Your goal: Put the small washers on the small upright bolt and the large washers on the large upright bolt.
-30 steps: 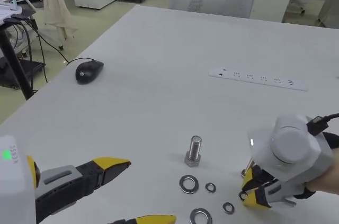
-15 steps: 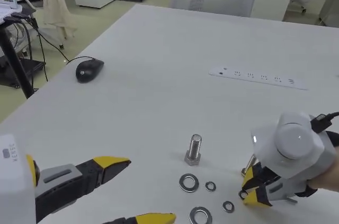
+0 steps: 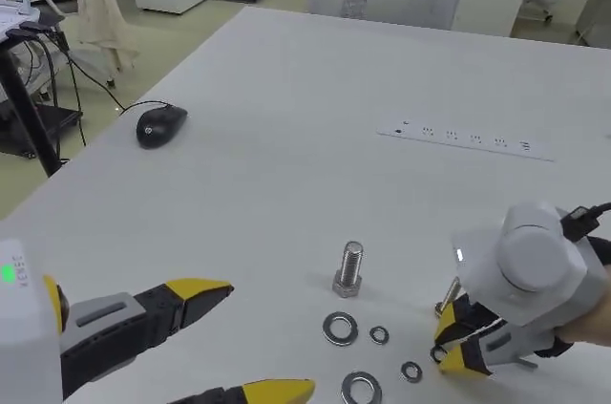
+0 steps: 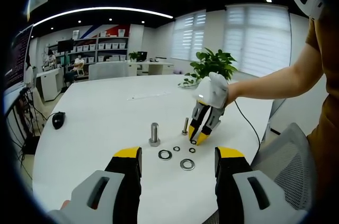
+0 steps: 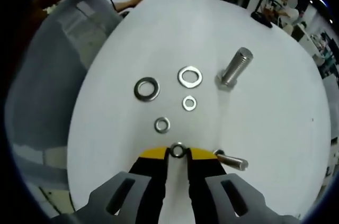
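**Steel washer pinched beside the small bolt**

From the head view, we see the right hand-held gripper (image 3: 447, 351) low on the right of the white bench (image 3: 286, 137). Its yellow tips are clenched on one small washer (image 3: 437, 353). The small bolt (image 3: 447, 297) stands just behind those tips, partly hidden by the tool. Further left the large bolt (image 3: 350, 270) stands upright on its head with a bare shank. Two large washers (image 3: 340, 329) and two loose small washers (image 3: 379, 335) lie flat in front of it. The left hand-held gripper (image 3: 243, 342) sits at the lower left, jaws spread wide with nothing between them. A mouse (image 3: 160, 125) and a power strip (image 3: 465, 141) lie far back.

In the left gripper view, we look past the left hand-held gripper (image 4: 178, 153) with its jaws released. Beyond it are the large bolt (image 4: 154, 134), the small bolt (image 4: 185, 126) and the large washers (image 4: 187, 164). The right hand-held gripper (image 4: 195, 138) points down at the bench beside the small bolt.

In the right gripper view, the right hand-held gripper (image 5: 177, 153) holds the small washer (image 5: 174, 151) edge to edge between its yellow tips. The small bolt (image 5: 231, 160) is just to one side. The loose small washers (image 5: 162, 124), the large washers (image 5: 146, 88) and the large bolt (image 5: 233, 69) lie further ahead.
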